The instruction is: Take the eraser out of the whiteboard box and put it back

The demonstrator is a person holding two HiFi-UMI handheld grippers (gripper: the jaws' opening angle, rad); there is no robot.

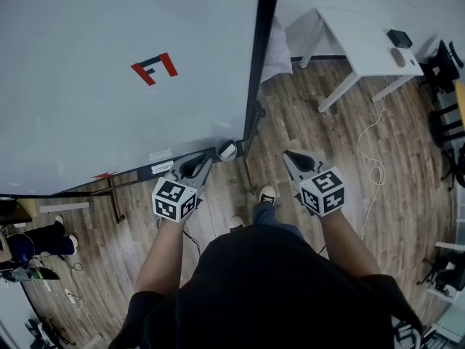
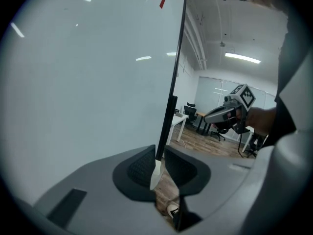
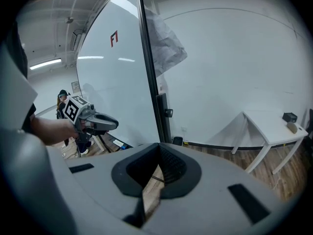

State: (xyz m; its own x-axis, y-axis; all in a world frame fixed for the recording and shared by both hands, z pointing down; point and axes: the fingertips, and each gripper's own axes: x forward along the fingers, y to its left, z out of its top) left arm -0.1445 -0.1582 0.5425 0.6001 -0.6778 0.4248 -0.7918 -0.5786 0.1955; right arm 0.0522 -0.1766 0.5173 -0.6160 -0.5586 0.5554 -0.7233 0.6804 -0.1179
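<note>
You wear a black short-sleeved top [image 1: 254, 289], blue jeans [image 1: 275, 215] and light-toed shoes [image 1: 267, 193]. Your left tool [image 1: 206, 161] and right tool [image 1: 288, 155] have smooth grey shells, with black ribbed pads [image 3: 171, 168] lining the jaws. A dark rectangular slot [image 3: 247, 203] is set into each shell. Each tool carries a white cube [image 1: 174, 198] printed with black square markers.
</note>
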